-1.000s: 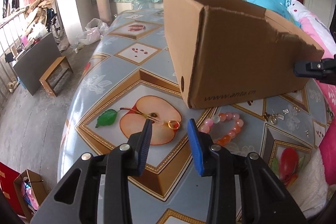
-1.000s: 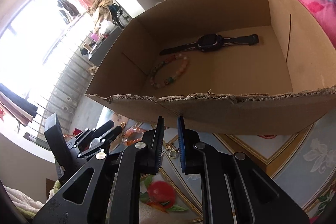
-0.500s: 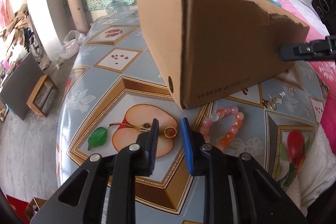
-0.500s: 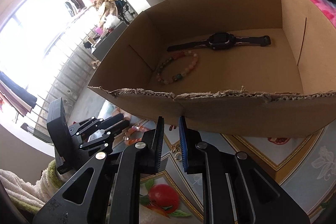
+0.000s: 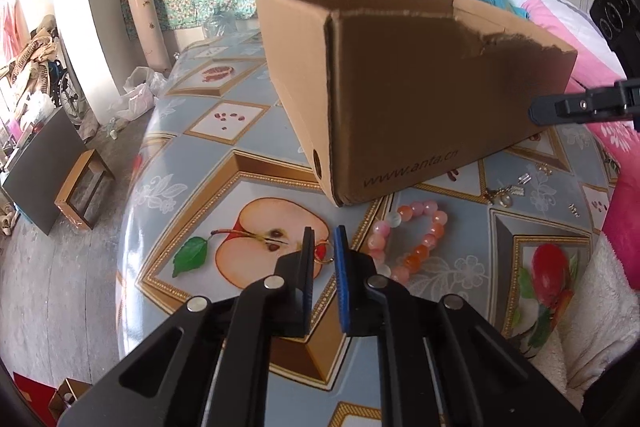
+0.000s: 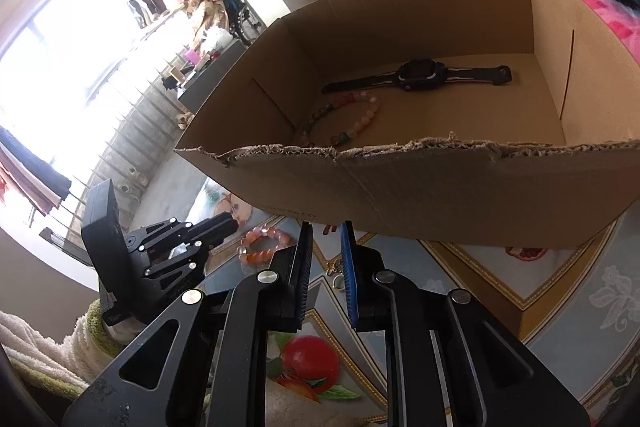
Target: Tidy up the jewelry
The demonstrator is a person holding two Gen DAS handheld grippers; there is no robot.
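Two grippers worked a fruit-print tablecloth beside a torn cardboard box. We held the left gripper low over the cloth, its fingers a narrow gap apart w/ a small gold ring lying between the tips; we couldn't tell whether the pads touched it. Just right of those fingertips lay a pink-and-orange bead bracelet, loose on the cloth, w/ the box's near corner just beyond it. Farther right of the fingers, small metal charms sat scattered near the box's long side.

We kept the right gripper near the box's ragged front wall, fingers slightly apart & holding nothing. Past its tips, inside the box, a black watch lay flat toward the back wall; a multicolour bead bracelet lay in front of it, closer to the fingers & touching the strap's left end or nearly so. Below the right fingertips a small gold pendant rested on the cloth. Left of them the other gripper showed, approx. level w/ the pink beads.
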